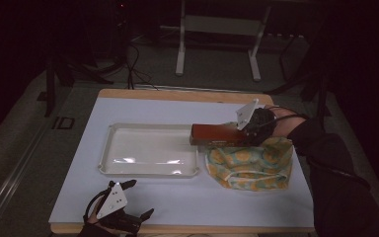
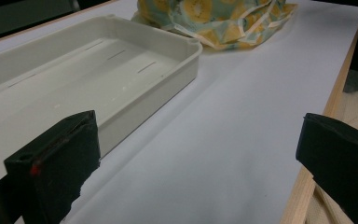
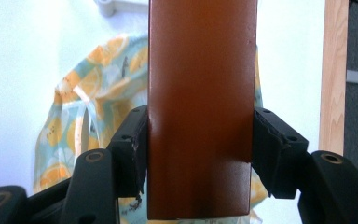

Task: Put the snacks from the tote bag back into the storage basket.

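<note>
Right tongs (image 1: 237, 134) clamp a brown block (image 1: 214, 134) above the patterned cloth (image 1: 251, 165); white tray (image 1: 148, 150) just beyond its tip. Left tongs (image 1: 138, 200) released, over the bare desk (image 1: 256, 207).

No text, label, brand, number or sign can be read. The brown box (image 3: 200, 107) has plain faces, the white tray (image 1: 148, 170) bears no marking, and the cloth (image 1: 251, 165) at 3 o'clock of the tray carries just a citrus-slice print, no lettering.
</note>
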Demonstrator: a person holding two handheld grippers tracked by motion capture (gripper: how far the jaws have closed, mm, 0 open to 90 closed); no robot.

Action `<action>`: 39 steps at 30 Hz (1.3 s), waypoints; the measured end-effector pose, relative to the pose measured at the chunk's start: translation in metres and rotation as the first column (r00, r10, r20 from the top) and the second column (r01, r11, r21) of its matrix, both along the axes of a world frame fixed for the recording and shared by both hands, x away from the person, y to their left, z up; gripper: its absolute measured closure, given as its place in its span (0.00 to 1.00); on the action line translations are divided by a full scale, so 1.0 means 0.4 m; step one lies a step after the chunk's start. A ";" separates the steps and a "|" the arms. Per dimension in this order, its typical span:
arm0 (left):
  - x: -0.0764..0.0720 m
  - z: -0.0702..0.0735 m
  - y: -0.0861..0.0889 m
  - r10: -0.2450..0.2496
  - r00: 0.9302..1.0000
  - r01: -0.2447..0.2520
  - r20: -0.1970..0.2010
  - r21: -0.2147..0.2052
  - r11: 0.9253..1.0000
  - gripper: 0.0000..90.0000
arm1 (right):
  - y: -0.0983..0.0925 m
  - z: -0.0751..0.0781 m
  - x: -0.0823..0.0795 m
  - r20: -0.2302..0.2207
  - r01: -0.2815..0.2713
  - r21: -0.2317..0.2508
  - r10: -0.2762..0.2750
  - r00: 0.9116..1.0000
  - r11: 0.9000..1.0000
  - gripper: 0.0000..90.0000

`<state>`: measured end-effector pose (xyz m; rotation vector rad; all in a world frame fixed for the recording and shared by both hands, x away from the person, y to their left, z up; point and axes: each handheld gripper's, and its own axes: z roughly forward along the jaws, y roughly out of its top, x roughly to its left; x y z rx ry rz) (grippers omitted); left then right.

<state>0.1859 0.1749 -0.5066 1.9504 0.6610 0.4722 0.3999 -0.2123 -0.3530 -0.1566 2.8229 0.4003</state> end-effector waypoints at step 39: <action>-0.004 0.001 0.003 -0.018 1.000 0.017 0.010 0.002 1.000 0.00 | 0.230 -0.026 -0.025 -0.026 -0.186 0.112 0.190 0.982 0.976 0.48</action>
